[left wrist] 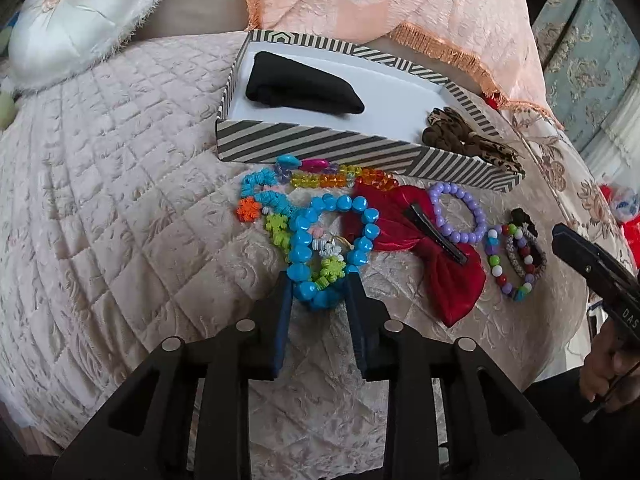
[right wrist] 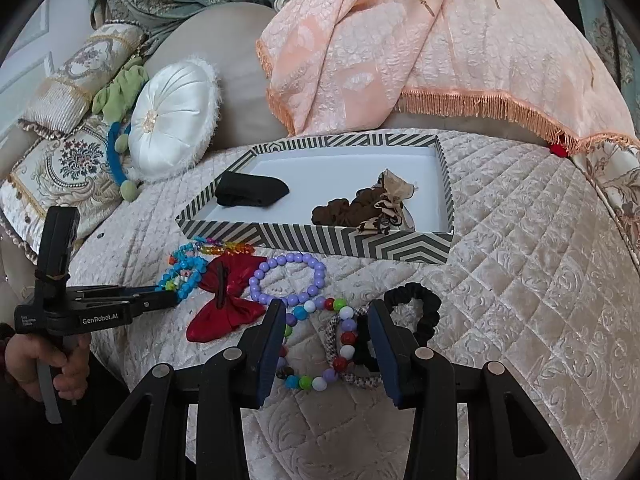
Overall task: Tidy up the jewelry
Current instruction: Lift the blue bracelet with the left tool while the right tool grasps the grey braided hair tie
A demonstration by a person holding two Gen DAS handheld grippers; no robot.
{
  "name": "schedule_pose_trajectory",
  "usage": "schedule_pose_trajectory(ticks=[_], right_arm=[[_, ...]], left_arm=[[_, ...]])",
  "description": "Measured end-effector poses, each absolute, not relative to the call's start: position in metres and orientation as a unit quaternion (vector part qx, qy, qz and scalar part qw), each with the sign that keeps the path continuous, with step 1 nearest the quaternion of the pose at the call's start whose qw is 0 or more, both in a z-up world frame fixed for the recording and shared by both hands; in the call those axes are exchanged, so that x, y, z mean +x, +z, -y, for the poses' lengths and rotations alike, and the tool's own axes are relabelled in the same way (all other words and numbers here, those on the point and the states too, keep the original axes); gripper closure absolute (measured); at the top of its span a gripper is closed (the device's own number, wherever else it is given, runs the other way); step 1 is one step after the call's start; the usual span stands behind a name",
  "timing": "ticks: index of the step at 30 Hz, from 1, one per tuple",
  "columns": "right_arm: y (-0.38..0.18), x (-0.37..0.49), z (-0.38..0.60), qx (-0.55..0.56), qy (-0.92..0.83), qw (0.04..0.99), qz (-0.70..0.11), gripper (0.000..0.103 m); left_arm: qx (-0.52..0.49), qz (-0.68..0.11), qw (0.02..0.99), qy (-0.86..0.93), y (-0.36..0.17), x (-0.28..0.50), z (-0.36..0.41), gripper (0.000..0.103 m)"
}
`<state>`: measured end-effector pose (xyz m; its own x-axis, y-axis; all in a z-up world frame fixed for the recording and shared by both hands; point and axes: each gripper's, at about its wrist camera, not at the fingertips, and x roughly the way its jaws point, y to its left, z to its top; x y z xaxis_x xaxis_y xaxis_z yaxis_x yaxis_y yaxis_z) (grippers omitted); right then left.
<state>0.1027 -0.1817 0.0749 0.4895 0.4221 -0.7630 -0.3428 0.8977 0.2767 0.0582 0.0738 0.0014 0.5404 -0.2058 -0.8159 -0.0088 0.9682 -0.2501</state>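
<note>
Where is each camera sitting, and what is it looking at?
Left wrist: sits on the left gripper, looks down along its fingers at the blue bead bracelet between them; the right gripper and a hand show.
Right wrist: sits on the right gripper, looks down at the mixed-colour bead bracelet; the left gripper and its hand show.
Both share the striped box, red bow and purple bracelet.

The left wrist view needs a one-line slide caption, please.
Left gripper closes on a blue bead bracelet before the striped box.
</note>
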Motion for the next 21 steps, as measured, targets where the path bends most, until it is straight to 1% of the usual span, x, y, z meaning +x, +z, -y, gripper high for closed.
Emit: schedule_pose_trajectory(ticks=[7,8,9,12,17,21], right_arm=[[0.075,0.102,0.180,0.041,0.224,0.861,-0.455,0.062],[0.074,0.102,0.180,0.041,0.224,0.861,-0.455,0.062],[0.074,0.102,0.180,0.041,0.224,0.861,-0.455,0.062],[0.074,0.102,0.179,0.039,0.225,0.860,-0.455,0.062],[0.074,0.102,0.179,0.040,0.223,0.861,-0.455,0.062],[0.073,0.103,0.182,0.042,0.220,0.862,-0.456,0.062]], left_arm=[[-0.129,-0.462,0.877,-0.034,0.008,0.057,-0.084,0.076],[-0.131,-0.463,0.876,-0.035,0.007,0.057,-0.085,0.082],[-0.129,-0.466,0.875,-0.035,0.005,0.058,-0.084,0.084],[-0.118,-0.462,0.878,-0.035,0.007,0.057,-0.081,0.084],[-0.104,-0.429,0.895,-0.066,0.026,0.046,-0.073,0.084],[-0.097,-0.448,0.886,-0.065,0.017,0.046,-0.069,0.084]])
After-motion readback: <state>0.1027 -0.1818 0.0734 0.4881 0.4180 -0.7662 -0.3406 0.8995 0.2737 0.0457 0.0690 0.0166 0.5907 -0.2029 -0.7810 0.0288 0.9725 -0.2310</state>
